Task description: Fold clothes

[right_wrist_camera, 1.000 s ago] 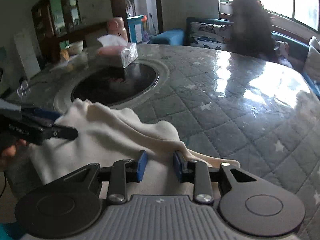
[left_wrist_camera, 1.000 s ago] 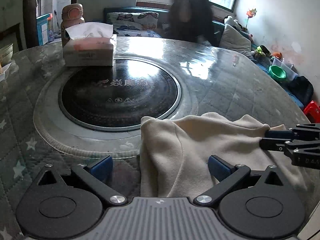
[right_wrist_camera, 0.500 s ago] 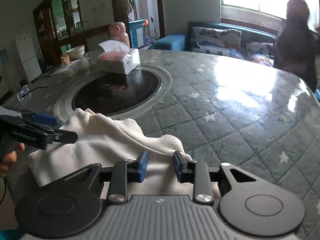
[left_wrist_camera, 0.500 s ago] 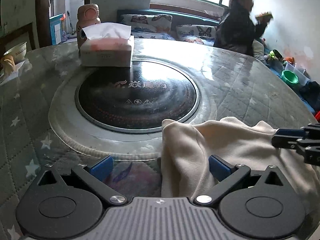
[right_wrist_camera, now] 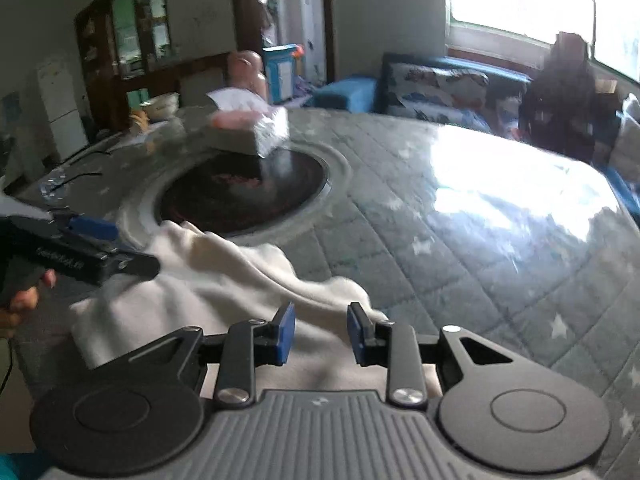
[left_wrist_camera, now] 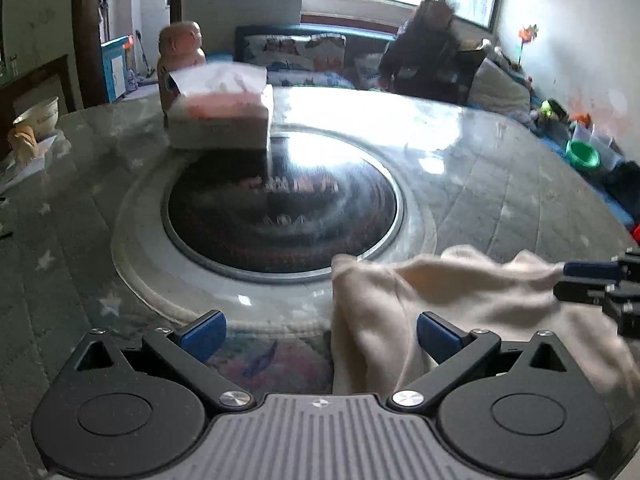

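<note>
A: Cream garment (left_wrist_camera: 460,304) lies bunched at lower right of the left wrist view, on the quilted table (left_wrist_camera: 500,200) by the dark round plate (left_wrist_camera: 280,208). Why there?

B: Probably for flat folding room. Left gripper (left_wrist_camera: 318,332) gapes wide, straddling its edge. Right gripper (right_wrist_camera: 321,334) part-open over cloth; pinch not discernible.

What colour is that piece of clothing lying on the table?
Cream, an off-white; the garment shows best in the right wrist view.
</note>
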Motion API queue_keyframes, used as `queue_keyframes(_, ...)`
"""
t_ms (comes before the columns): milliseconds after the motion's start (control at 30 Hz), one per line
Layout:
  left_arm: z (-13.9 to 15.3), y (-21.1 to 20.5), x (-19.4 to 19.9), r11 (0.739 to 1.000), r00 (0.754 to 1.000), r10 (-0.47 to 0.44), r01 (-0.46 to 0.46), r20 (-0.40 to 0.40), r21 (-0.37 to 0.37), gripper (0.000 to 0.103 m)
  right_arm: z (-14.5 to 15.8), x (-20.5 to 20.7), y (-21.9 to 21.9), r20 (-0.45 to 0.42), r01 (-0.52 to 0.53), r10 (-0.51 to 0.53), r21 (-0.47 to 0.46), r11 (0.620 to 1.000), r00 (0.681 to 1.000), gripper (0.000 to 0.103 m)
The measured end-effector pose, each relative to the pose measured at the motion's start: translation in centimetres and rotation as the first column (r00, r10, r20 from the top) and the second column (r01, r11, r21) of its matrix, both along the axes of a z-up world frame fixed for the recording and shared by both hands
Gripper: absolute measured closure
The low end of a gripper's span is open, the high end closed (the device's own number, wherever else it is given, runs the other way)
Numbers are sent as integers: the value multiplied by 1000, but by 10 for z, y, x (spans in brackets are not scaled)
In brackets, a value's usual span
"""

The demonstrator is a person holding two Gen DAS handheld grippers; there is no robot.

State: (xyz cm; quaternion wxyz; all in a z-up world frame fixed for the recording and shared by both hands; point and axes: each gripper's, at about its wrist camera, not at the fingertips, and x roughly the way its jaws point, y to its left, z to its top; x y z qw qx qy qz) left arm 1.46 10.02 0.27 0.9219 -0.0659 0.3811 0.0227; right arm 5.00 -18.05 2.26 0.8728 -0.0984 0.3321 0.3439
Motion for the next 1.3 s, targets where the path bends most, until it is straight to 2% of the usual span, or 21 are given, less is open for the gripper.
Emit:
queue_keyframes(233,-15,-3,5,1000,999,-18,18,-47,1,3,-16,6,13,-38,-17,16,-27,999,999,74)
queue_keyframes(367,-13,3,3,1000,999,-13,12,-40,-28,4,-2,-4,14,4,-38,38,-35,999,999,74)
queue_keyframes(500,-3,12,3,999,1000,13,-14,-19,-35,3,11,-29,28,15,-163,164,-52,985,986,69)
queue_keyframes(600,4,21,2,998,999,37,-38,-20,-46,3,14,-49,45,10,-279,281,-68,958,960,69)
queue_keyframes(733,9,36,-2,991,997,74,-76,-28,-107,1,11,-78,76,1,-437,439,-96,894,898,69)
queue_keyframes(867,8,49,-7,978,994,95,-103,-48,-184,1,-1,-96,106,0,-521,527,-147,841,850,68)
queue_keyframes(933,8,52,-10,972,994,100,-109,-53,-210,0,-8,-101,118,2,-537,545,-174,826,838,68)
queue_keyframes(1067,7,55,-14,960,994,95,-108,-62,-258,0,-21,-109,131,17,-527,544,-224,820,839,68)
queue_keyframes(1133,5,55,-13,955,993,92,-108,-71,-278,0,-20,-108,129,14,-503,517,-210,838,856,78)
queue_keyframes(1167,3,54,-13,951,993,91,-110,-78,-288,0,-20,-107,129,15,-486,500,-209,848,866,87)
queue_keyframes(1233,0,53,-11,941,992,88,-113,-94,-318,0,-18,-102,123,8,-466,474,-179,867,880,93)
queue_keyframes(1300,-2,52,-10,927,990,87,-121,-110,-355,0,-14,-100,117,-7,-459,463,-134,878,886,94)
